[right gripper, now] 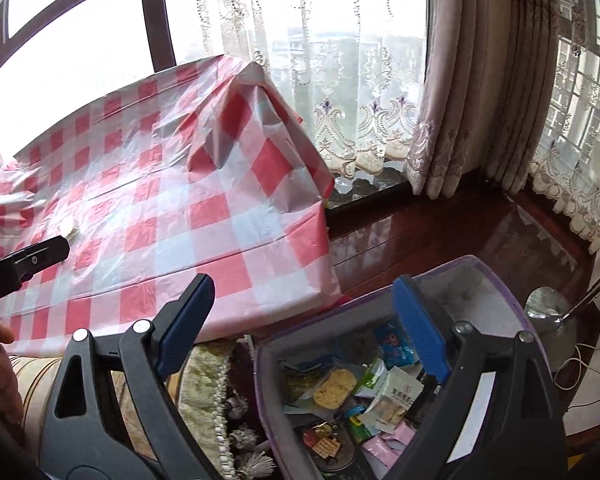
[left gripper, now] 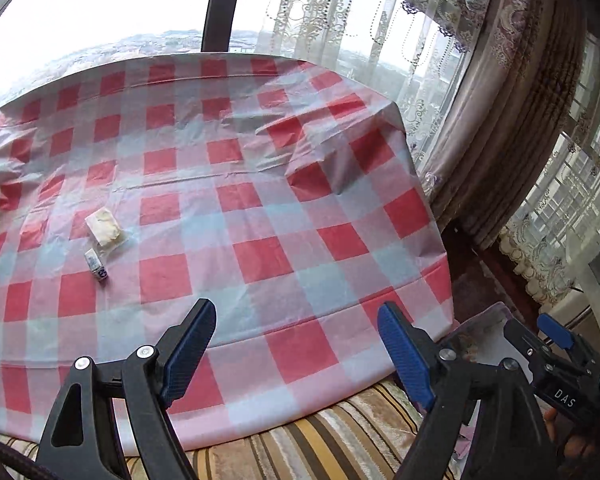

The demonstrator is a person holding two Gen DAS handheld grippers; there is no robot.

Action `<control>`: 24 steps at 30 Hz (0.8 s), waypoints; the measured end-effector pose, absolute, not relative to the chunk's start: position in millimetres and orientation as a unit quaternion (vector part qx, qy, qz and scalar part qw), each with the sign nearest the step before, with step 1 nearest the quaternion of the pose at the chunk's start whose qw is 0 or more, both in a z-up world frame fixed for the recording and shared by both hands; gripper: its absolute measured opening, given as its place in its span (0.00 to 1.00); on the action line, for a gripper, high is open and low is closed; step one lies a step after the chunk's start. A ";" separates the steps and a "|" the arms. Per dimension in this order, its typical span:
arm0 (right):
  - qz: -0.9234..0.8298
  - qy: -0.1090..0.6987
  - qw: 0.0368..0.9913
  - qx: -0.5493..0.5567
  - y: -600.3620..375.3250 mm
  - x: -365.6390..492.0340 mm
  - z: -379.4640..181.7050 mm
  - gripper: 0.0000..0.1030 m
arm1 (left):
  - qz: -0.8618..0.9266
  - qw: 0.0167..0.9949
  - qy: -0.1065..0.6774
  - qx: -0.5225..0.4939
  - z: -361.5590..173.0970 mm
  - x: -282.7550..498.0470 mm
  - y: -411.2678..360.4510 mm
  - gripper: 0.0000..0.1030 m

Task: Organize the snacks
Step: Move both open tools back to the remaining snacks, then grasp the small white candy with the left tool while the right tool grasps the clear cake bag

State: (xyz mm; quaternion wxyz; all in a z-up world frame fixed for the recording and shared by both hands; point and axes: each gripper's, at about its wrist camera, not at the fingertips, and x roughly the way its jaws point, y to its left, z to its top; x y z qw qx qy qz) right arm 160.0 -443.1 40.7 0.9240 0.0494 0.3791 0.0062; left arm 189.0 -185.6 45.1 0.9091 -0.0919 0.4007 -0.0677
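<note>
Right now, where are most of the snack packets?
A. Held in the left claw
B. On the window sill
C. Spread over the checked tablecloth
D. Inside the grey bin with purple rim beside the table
D: the grey bin holds a heap of packets, while only two small packets lie on the tablecloth.

left gripper [left gripper: 296, 344] agape, right gripper [right gripper: 304, 320] agape

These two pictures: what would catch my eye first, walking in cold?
Probably the red-and-white checked plastic tablecloth filling the middle, with two small wrapped snacks lying on its left: a pale square packet and a small white-and-blue one. Next, the grey purple-rimmed box crammed with colourful snack packets, beside the table, under the open right gripper.
</note>
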 end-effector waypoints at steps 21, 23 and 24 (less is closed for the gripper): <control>0.129 0.443 0.887 0.008 -316.6 216.6 13.1 0.83 | -0.078 0.885 0.455 -0.057 -19.1 247.2 -1.0 0.69; 0.137 0.446 0.884 0.000 -306.0 223.1 11.9 0.82 | -0.103 0.882 0.460 -0.028 -24.1 257.4 -1.7 0.65; 0.140 0.447 0.884 -0.002 -301.1 226.2 12.0 0.82 | -0.111 0.881 0.461 -0.015 -26.5 261.5 -1.5 0.63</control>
